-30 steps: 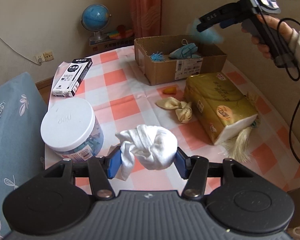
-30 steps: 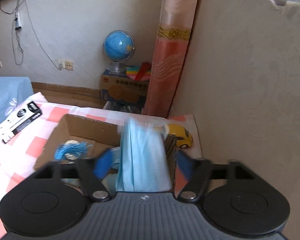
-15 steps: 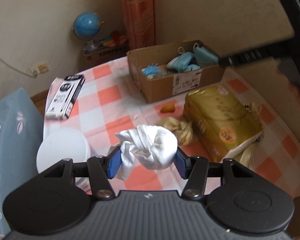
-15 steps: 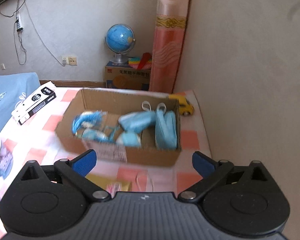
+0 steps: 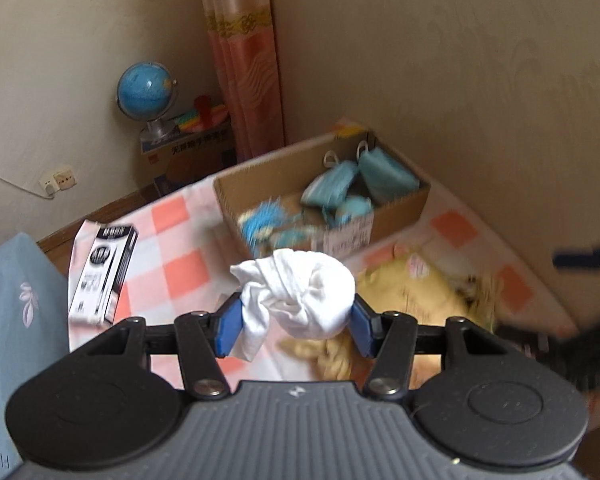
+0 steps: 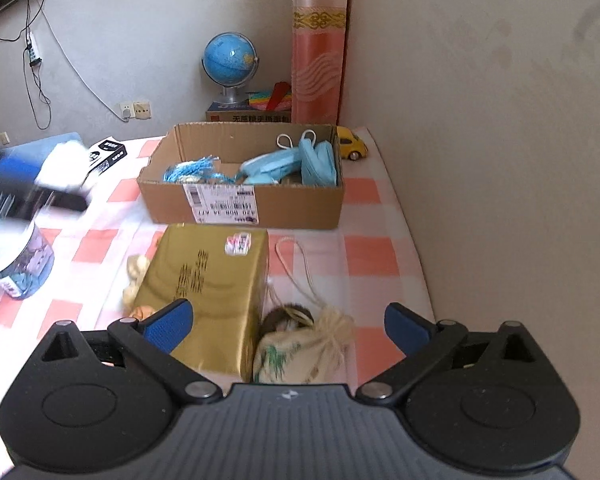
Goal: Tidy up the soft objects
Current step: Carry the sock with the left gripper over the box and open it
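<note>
My left gripper (image 5: 294,322) is shut on a knotted white cloth bundle (image 5: 300,294), held in the air above the checked tablecloth and short of the cardboard box (image 5: 396,210). That box (image 6: 292,210) holds several blue face masks (image 6: 296,162) and a blue tassel (image 6: 188,168). My right gripper (image 6: 290,322) stands open and empty over the gold tissue pack (image 6: 208,280) and a cream drawstring pouch (image 6: 304,346). The left gripper shows as a blur at the left edge of the right wrist view, with the white bundle (image 6: 66,164) on it.
A beige knotted cloth (image 6: 134,276) lies left of the tissue pack. A white-lidded jar (image 6: 16,264) and a black-and-white carton (image 5: 102,276) sit at the left. A yellow toy car (image 6: 352,146) is behind the box. The wall runs along the right; a globe (image 6: 228,60) stands beyond.
My right gripper let the blue mask drop into the box, opened wide and drew back over the tissue pack. My left gripper carried the white bundle up and toward the box.
</note>
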The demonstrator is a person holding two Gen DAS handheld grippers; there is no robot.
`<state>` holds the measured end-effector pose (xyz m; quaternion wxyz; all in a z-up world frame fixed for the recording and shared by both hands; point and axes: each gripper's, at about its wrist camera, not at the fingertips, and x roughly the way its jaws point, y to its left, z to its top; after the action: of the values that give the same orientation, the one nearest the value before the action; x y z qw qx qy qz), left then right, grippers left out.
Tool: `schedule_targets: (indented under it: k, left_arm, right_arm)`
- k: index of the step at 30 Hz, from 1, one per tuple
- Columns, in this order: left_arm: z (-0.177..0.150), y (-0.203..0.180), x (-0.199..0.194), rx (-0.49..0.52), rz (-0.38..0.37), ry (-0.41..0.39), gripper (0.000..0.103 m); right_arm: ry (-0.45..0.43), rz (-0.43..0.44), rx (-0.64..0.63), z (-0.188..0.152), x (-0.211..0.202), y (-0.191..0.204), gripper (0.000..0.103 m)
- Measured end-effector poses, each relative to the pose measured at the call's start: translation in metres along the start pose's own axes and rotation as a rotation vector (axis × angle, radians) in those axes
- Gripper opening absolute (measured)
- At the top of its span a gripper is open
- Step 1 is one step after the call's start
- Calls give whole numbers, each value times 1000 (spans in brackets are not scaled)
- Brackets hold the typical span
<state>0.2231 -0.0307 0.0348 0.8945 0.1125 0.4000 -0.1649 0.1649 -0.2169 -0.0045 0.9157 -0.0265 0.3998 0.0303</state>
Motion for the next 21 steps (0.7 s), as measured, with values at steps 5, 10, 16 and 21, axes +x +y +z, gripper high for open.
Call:
schedule_targets:
  k: [5,10,16,21]
  left_arm:
    - [33,-3,17,7,20,-12,55]
    - [65,-5,41,1,24,-8,55]
    - [91,-7,71,-14,36,-17,65]
    - [96,-3,84,-54,87,-50,94]
  right_arm:
    - [2,6,20,-15,-10,-5,103]
    - [0,3,51,-18,-14,-12,103]
    - [-10,-9,67,-18,-16,-19,103]
    - [-5,-22,77,-18,-16,-24,103]
